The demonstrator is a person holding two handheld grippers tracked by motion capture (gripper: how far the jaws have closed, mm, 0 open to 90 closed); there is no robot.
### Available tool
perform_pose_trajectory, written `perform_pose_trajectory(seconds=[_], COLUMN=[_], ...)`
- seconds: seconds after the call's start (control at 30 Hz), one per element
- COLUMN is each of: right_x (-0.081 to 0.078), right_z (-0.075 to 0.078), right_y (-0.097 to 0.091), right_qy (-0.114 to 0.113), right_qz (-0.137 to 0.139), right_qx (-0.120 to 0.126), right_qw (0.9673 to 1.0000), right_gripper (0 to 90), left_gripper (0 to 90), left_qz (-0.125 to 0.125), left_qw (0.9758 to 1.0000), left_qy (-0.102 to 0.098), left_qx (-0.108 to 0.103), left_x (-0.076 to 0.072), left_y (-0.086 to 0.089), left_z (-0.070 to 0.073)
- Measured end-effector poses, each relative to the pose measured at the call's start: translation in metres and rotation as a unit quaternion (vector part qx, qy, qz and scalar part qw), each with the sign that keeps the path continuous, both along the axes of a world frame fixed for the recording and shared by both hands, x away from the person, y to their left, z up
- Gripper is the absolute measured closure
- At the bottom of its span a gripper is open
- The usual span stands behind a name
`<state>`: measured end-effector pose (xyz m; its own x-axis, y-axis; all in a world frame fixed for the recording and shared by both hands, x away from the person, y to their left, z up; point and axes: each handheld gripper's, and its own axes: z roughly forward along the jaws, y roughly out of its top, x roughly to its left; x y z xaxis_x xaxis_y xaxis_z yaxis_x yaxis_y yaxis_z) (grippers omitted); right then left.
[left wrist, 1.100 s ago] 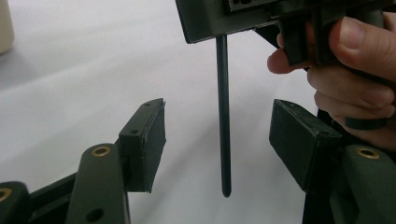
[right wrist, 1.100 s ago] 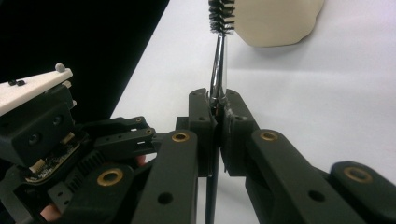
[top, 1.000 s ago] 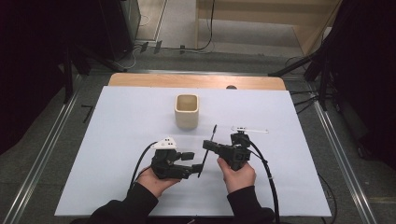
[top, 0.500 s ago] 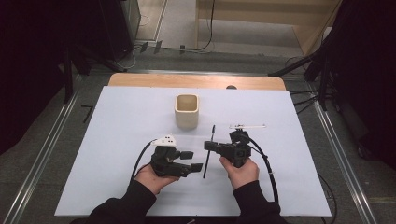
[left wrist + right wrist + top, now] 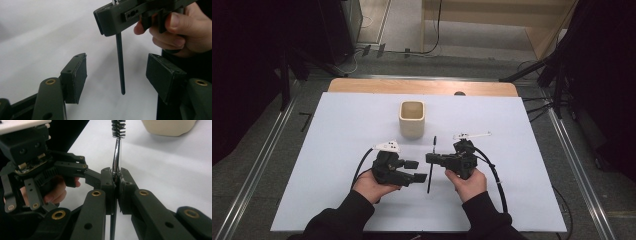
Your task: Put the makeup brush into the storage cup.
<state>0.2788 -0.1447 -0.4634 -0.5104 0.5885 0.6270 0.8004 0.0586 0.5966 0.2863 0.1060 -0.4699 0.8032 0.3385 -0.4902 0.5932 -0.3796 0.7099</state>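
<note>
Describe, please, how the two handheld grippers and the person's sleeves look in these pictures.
Both the left gripper and the right gripper are matte black, with flat rectangular pads on linked arms pinned by brass-coloured rivets. Each carries a pale three-cornered plate on top and trails a black cable. The person's sleeves are dark, reaching to the wrists.

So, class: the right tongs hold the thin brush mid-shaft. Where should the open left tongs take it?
On the bare dark handle end, below the right tongs. The left tongs already straddle it, so close from both sides; the bristles lie beyond.
</note>
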Motion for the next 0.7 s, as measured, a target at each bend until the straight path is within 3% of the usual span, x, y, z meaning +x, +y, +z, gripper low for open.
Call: perform_pose_trajectory(seconds=[0.27, 0.47, 0.7], right_x=[0.000, -0.002, -0.004], right_z=[-0.001, -0.001, 0.001], right_y=[0.002, 0.004, 0.007], right_qy=[-0.013, -0.017, -0.017], right_qz=[0.011, 0.013, 0.015], right_qx=[0.001, 0.008, 0.012], right_qw=[0.9999, 0.9997, 0.9997], right_gripper=[85.5, 85.4, 85.5], left_gripper=[37.0, 37.5, 34.3], left_qz=[-0.034, -0.037, -0.040], left_qw=[0.9991, 0.9987, 0.9983], left_qy=[0.024, 0.034, 0.040], left_qx=[-0.001, 0.001, -0.015], left_x=[0.005, 0.005, 0.004], left_y=[-0.002, -0.008, -0.011], left_z=[-0.004, -0.007, -0.007])
